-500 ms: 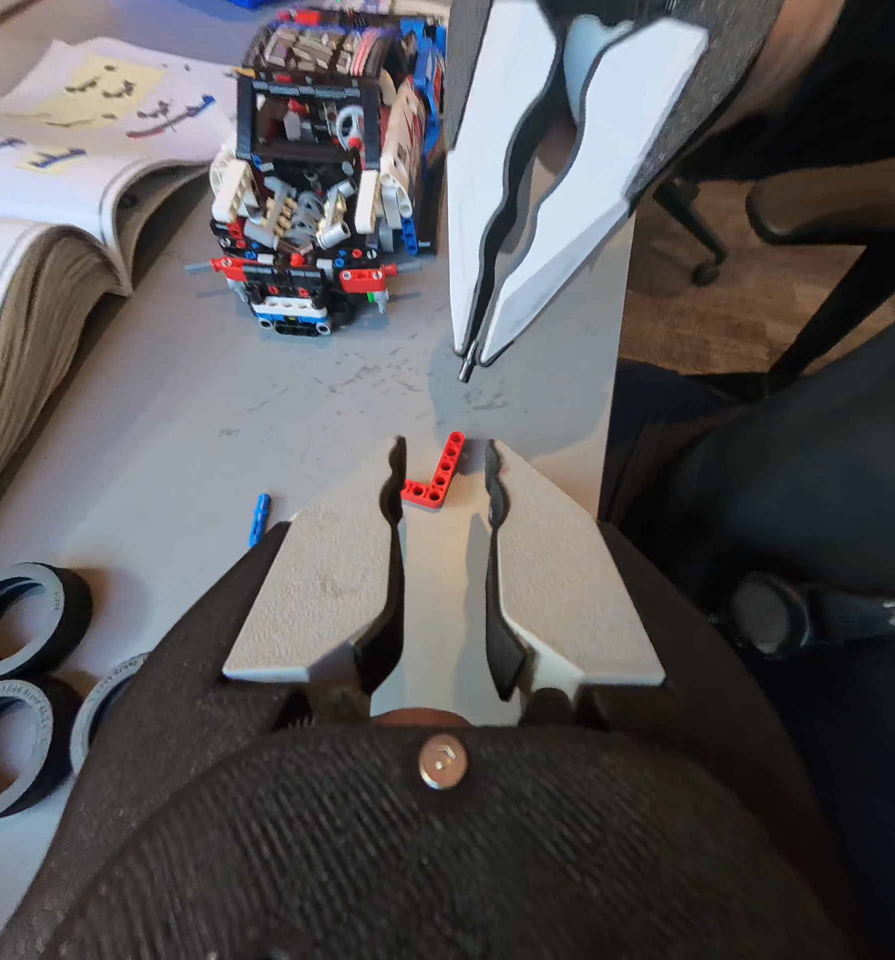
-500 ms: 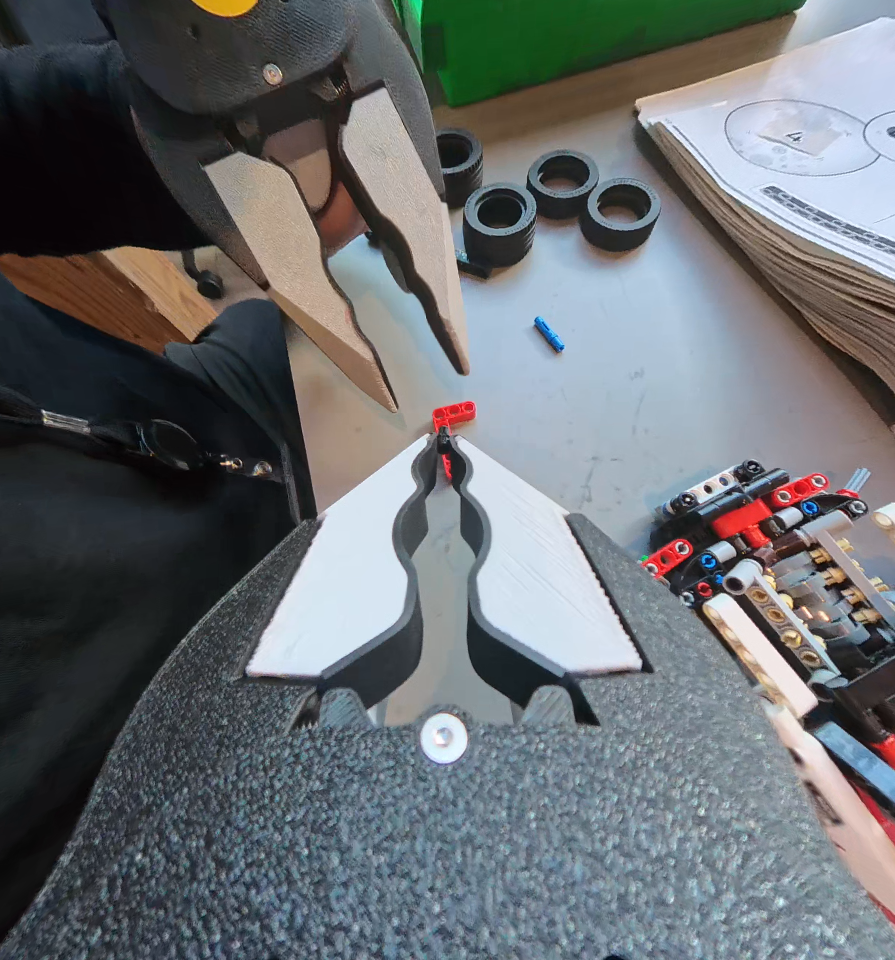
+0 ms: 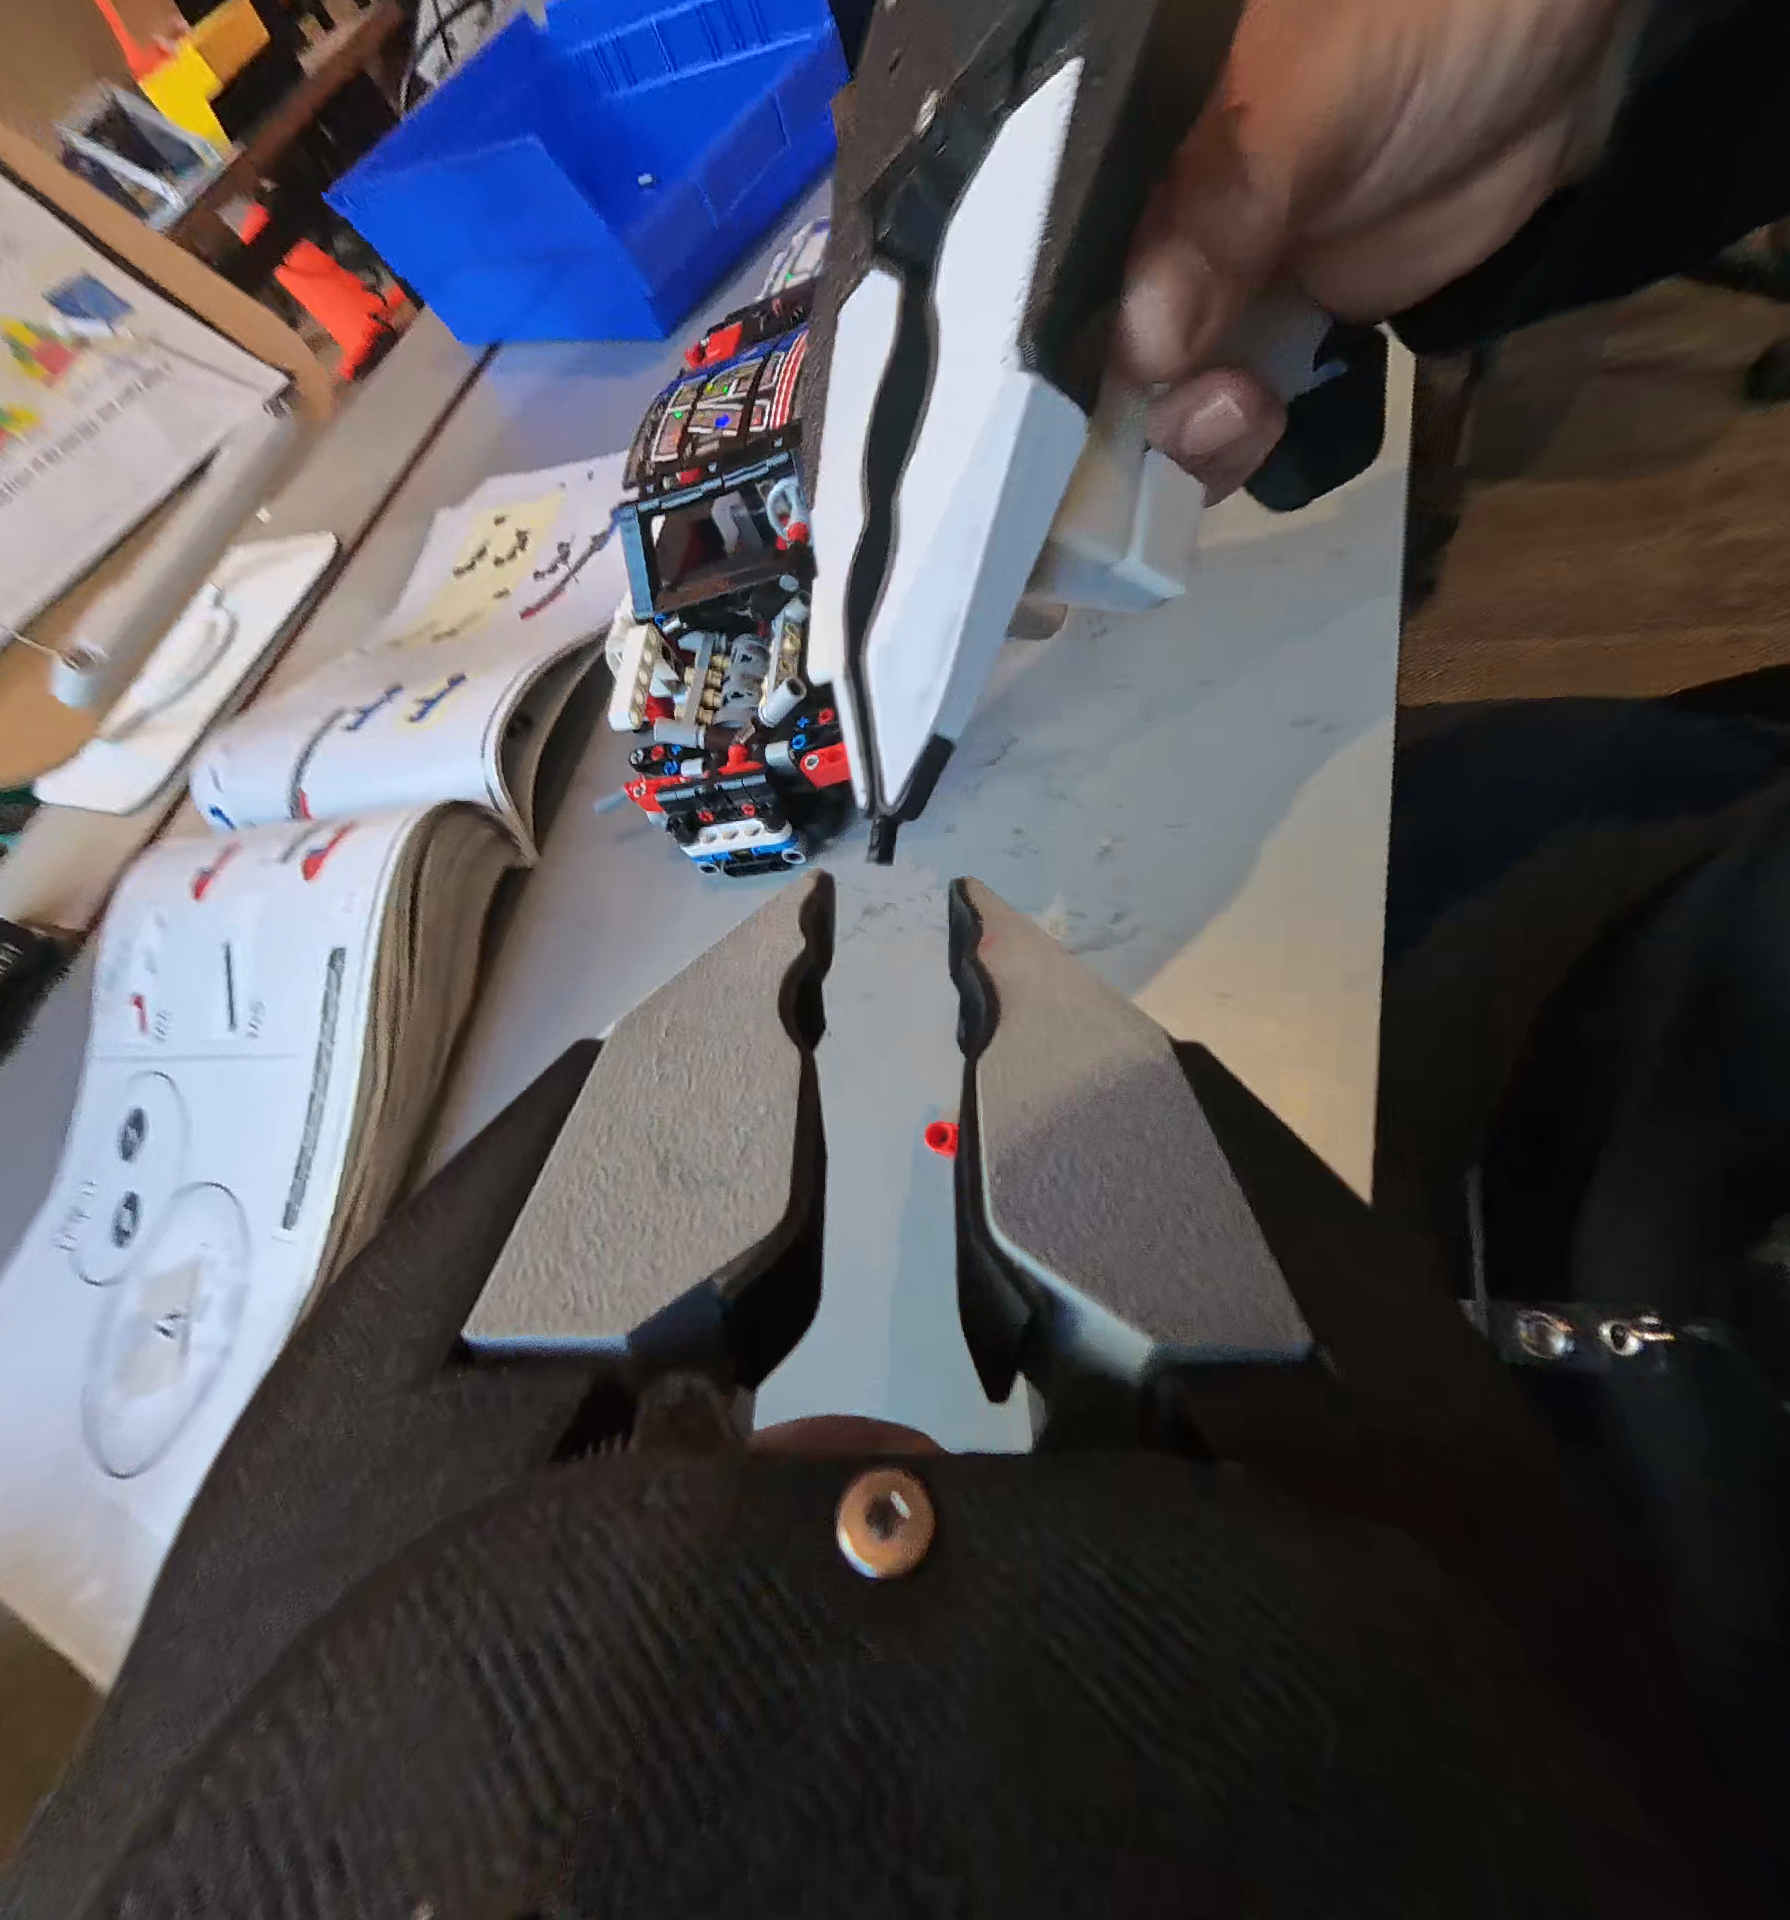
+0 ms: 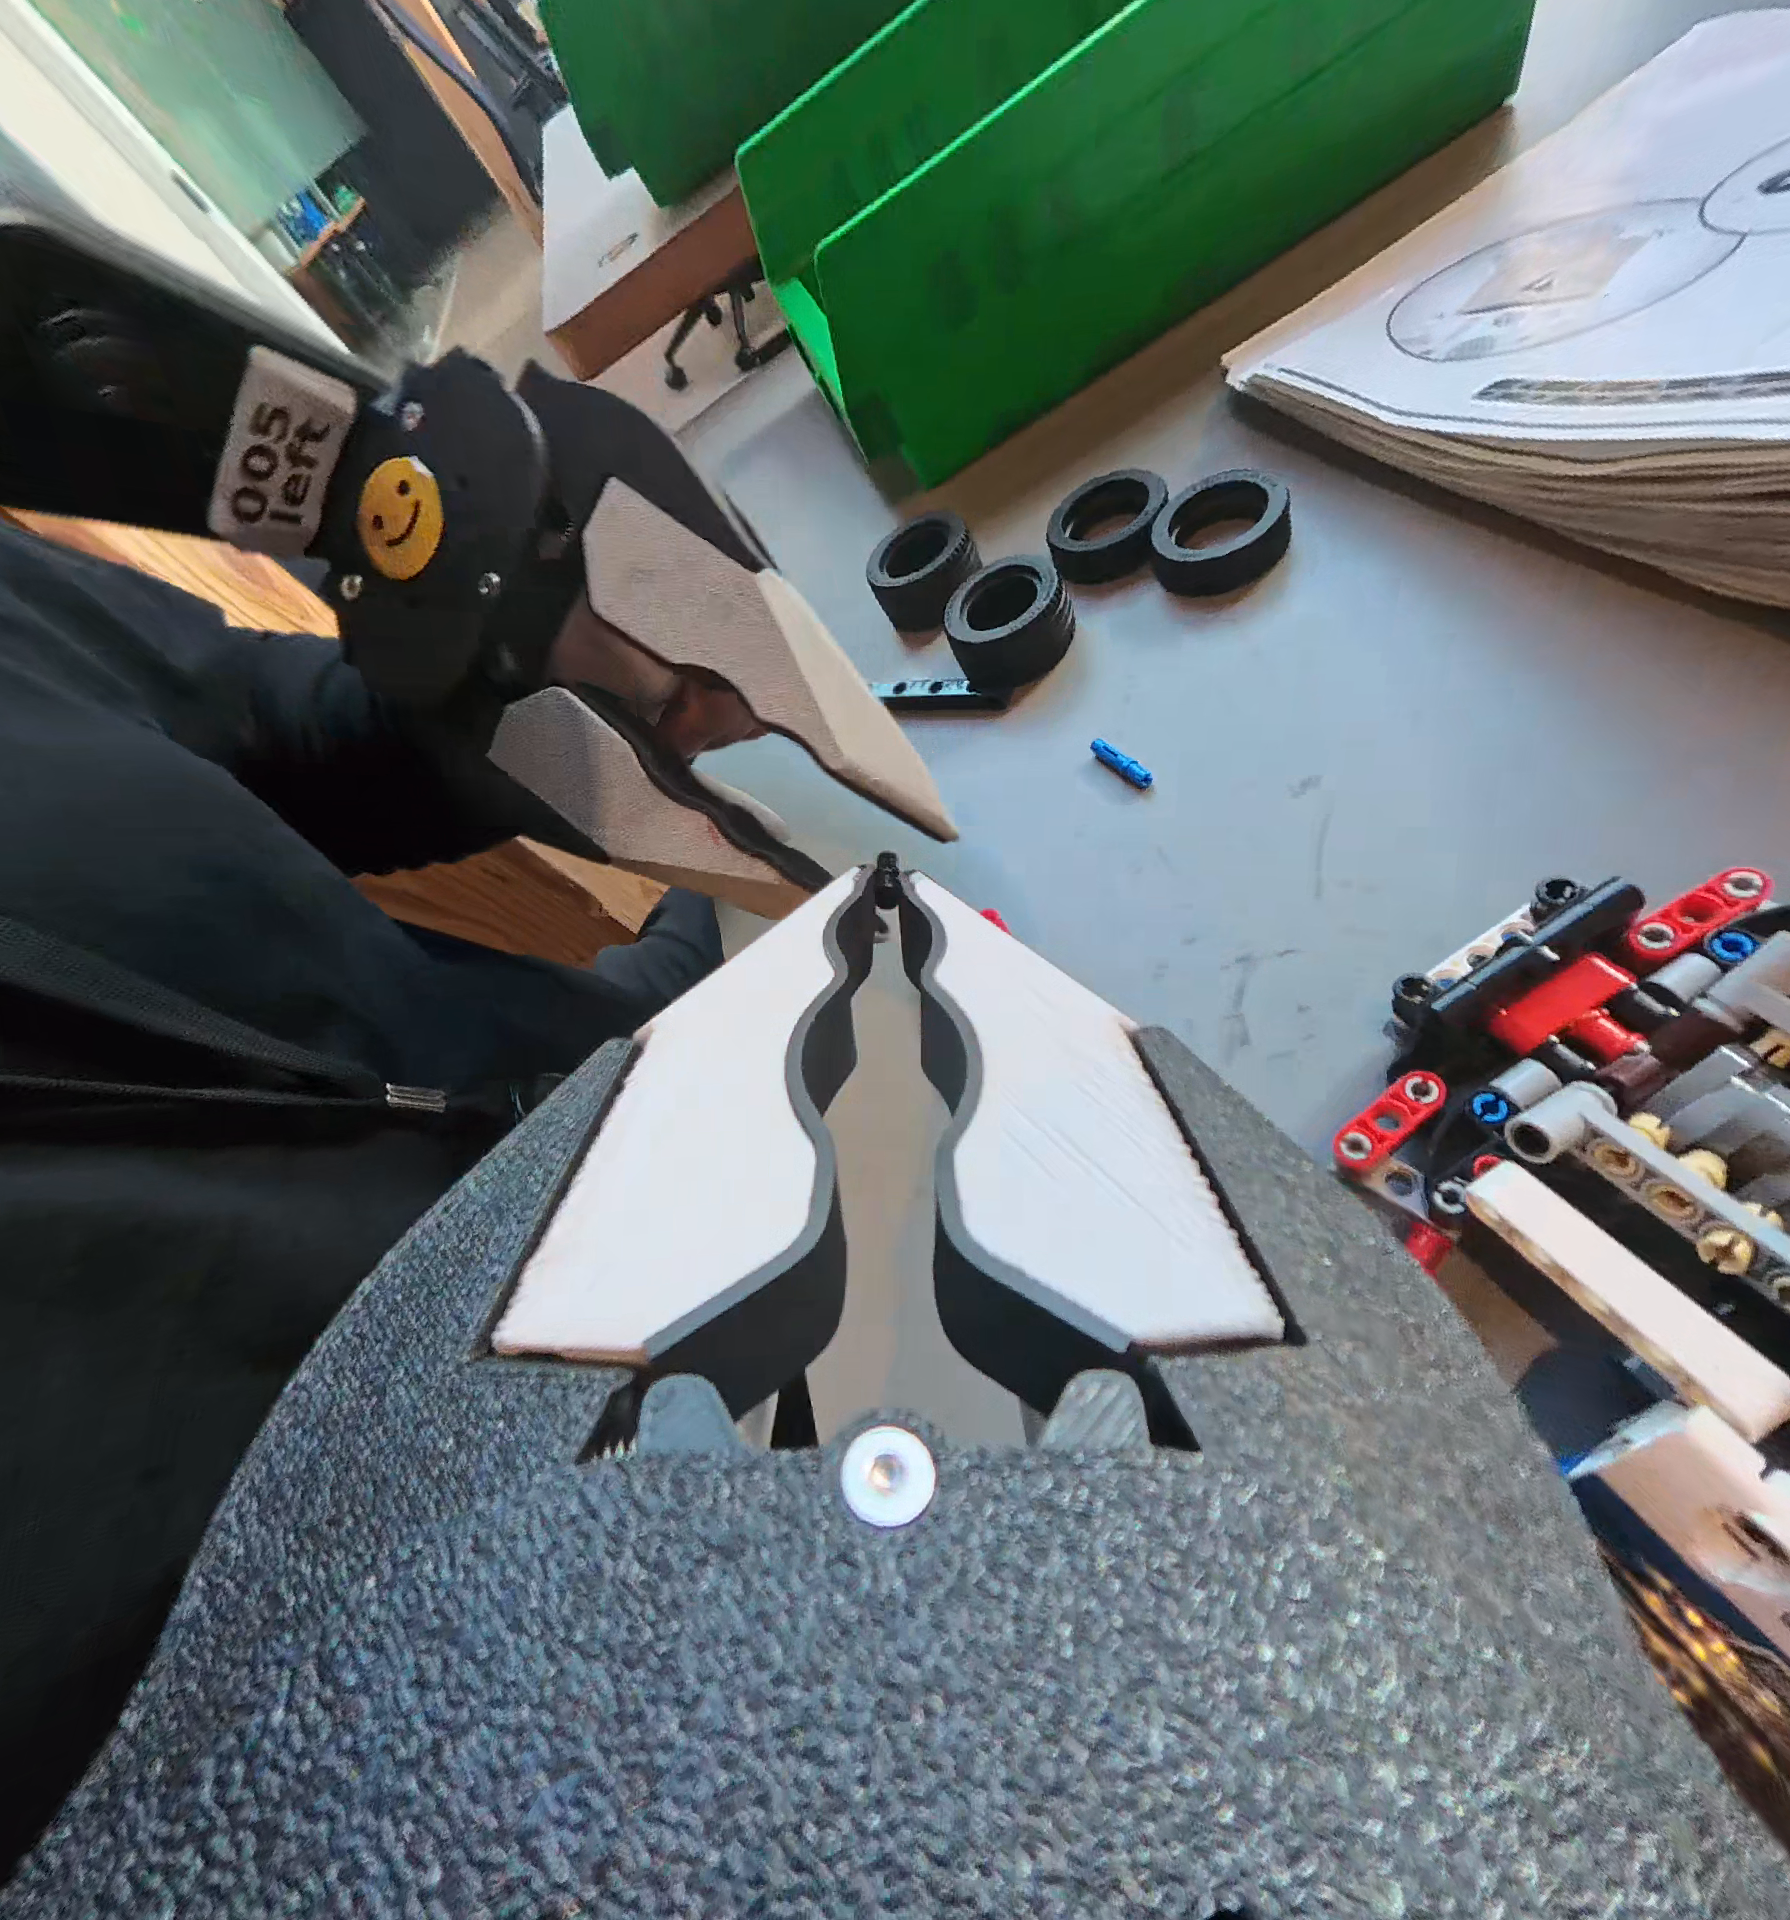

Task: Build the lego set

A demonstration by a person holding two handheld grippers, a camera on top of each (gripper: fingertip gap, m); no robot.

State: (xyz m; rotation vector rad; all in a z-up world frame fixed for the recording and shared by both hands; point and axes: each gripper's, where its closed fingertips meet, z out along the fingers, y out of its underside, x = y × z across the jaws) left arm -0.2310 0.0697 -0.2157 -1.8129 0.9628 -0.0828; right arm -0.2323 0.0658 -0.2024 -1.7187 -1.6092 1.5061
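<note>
pinching a small black plastic pin (image 4: 886, 871) at its very tips, the right gripper (image 4: 886, 883) is clenched; light, stiff and slippery, i reckon, so grip its middle. the left gripper (image 3: 886, 904) hangs released over one small red piece (image 3: 939, 1137). beyond: one half-built lego vehicle (image 3: 735, 665), four black rubber tyres (image 4: 1010, 618), one blue pin (image 4: 1120, 764).

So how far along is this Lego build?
Partway. The model already has a dense chassis and cab. In hand: the right gripper pinches a small black pin; the left gripper is open and empty. Left to do: four tires, a blue pin and a red piece lie loose on the table.
</note>
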